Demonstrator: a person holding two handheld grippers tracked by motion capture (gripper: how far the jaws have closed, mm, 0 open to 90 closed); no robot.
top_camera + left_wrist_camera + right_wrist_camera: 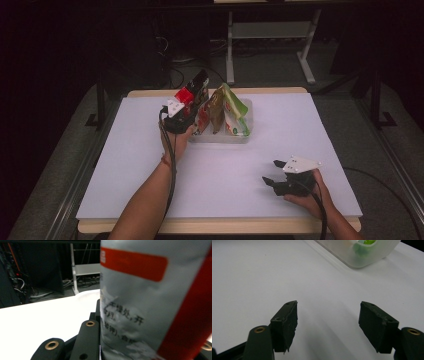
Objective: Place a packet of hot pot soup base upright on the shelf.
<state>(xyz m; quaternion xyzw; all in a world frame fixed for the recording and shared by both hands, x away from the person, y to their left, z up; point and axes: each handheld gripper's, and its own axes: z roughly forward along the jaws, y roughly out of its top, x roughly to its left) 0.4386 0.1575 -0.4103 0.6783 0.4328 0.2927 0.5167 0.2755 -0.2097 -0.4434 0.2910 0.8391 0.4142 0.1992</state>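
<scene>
The left gripper (pixel 192 97) is clamping a red and grey packet (pixel 150 302) upright at the left end of the clear tray (pixel 245 135) near the table's (pixel 125 165) far edge, beside 2 other packets (pixel 227 112), while the right gripper (pixel 328 322) is resting with jaws apart near the table's front right corner.
</scene>
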